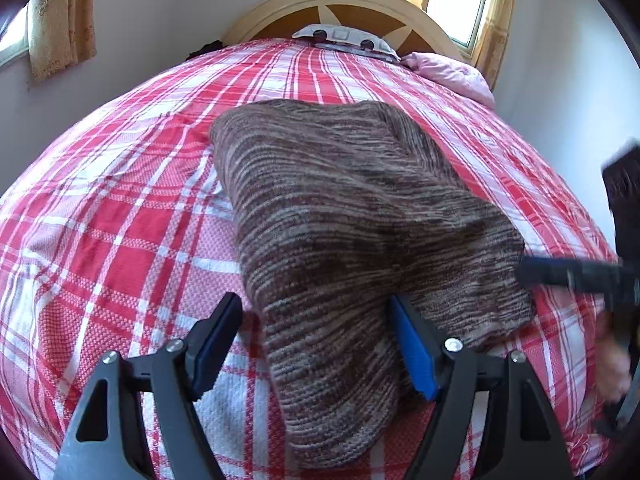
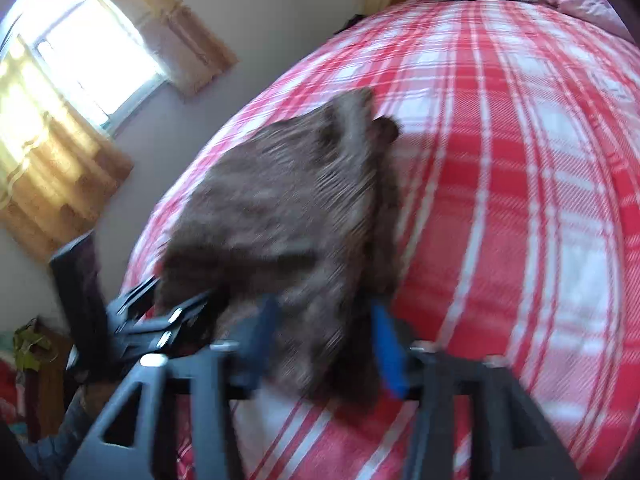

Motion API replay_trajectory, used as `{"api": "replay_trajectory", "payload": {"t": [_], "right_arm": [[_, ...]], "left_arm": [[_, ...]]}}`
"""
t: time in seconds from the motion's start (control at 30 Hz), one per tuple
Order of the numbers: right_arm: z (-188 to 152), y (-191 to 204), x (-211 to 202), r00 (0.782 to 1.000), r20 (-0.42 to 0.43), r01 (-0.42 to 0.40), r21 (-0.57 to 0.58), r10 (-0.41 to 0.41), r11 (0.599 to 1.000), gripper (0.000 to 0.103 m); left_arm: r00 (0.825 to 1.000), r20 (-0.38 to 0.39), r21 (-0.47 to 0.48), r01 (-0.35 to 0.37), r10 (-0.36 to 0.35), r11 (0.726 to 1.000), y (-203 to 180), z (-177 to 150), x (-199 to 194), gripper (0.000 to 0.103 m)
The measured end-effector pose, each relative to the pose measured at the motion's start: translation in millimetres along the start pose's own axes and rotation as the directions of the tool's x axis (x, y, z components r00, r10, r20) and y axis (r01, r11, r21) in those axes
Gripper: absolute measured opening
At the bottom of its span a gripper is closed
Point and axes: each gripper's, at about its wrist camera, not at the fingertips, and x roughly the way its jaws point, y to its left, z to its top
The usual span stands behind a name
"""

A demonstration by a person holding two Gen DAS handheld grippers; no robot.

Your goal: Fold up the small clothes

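Sweater lies mid-bedspread, near edge between both grippers' spread fingers.

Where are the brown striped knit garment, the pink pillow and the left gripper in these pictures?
brown striped knit garment (image 1: 340,216), left wrist view, middle of its top surface.
pink pillow (image 1: 452,74), left wrist view, centre of the pillow by the headboard.
left gripper (image 1: 316,344), left wrist view, midway between its fingertips.

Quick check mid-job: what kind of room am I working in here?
Most likely a home bedroom. The brown knit garment lies on a bed with a red plaid cover, a rounded wooden headboard and pink pillow at the far end, and curtained windows in the walls.
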Motion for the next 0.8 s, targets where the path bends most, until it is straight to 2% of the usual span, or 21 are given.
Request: {"api": "replay_trajectory", "payload": {"t": [0.03,0.13,0.27,0.37,0.43,0.47,0.5,0.6,0.63,0.67,0.7,0.8], "right_arm": [[-9.1,5.9,1.2,1.0,-0.008,0.006,-0.027,-0.007,1.0,0.052],[-22.0,15.6,9.6,0.996,-0.036,0.073,-0.07,-0.076,0.995,0.012],[-22.2,21.5,-2.7,0.993,-0.001,0.115,-0.095,-0.116,0.989,0.007],[-22.7,28.5,-17.9,0.985,0.026,0.173,-0.13,-0.171,0.976,0.007],[-22.6,24.2,-14.0,0.982,-0.008,0.184,-0.133,-0.187,0.974,0.007],[-21.6,18.6,-3.1,0.98,-0.054,0.185,-0.139,-0.194,0.973,0.008],[-24.5,12.6,2.8,0.978,-0.054,0.191,-0.135,-0.199,0.972,0.008],[-29.0,4.8,-5.7,0.99,-0.018,0.141,-0.09,-0.143,0.986,0.017],[-31.4,6.3,-10.0,0.989,-0.016,0.146,-0.08,-0.147,0.986,0.03],[-32.7,8.7,-11.6,0.986,-0.01,0.166,-0.076,-0.168,0.983,0.056],[-33.8,13.1,-14.9,0.979,0.0,0.204,-0.081,-0.205,0.976,0.064],[-40.2,28.2,-36.3,0.967,0.082,0.251,-0.12,-0.242,0.961,0.066]], "left_arm": [[1.0,-0.003,-0.006,0.003,-0.003,1.0,1.5,0.2,1.0,0.077],[1.0,-0.004,-0.005,0.0,0.0,1.0,0.7,0.1,1.1,0.078],[1.0,-0.002,-0.001,-0.001,0.001,1.0,0.0,0.6,-2.9,0.08],[1.0,0.008,-0.008,-0.005,0.005,1.0,1.3,0.2,-5.5,0.091],[1.0,-0.005,-0.005,-0.013,0.013,1.0,2.7,-2.3,-2.3,0.094],[0.999,-0.024,0.009,-0.027,0.027,1.0,3.4,-5.8,2.5,0.095],[0.999,-0.009,0.028,-0.037,0.037,0.999,1.9,-8.9,0.9,0.095],[0.999,-0.006,0.042,-0.046,0.047,0.998,0.7,-13.4,-9.4,0.095],[0.999,-0.002,0.043,-0.051,0.051,0.998,1.6,-14.4,-15.3,0.095],[0.998,0.005,0.047,-0.061,0.061,0.997,2.3,-14.9,-20.7,0.095],[0.997,0.02,0.06,-0.076,0.075,0.995,2.2,-15.6,-30.1,0.095],[0.993,0.061,0.074,-0.105,0.1,0.992,1.4,-16.4,-50.2,0.095]]}}
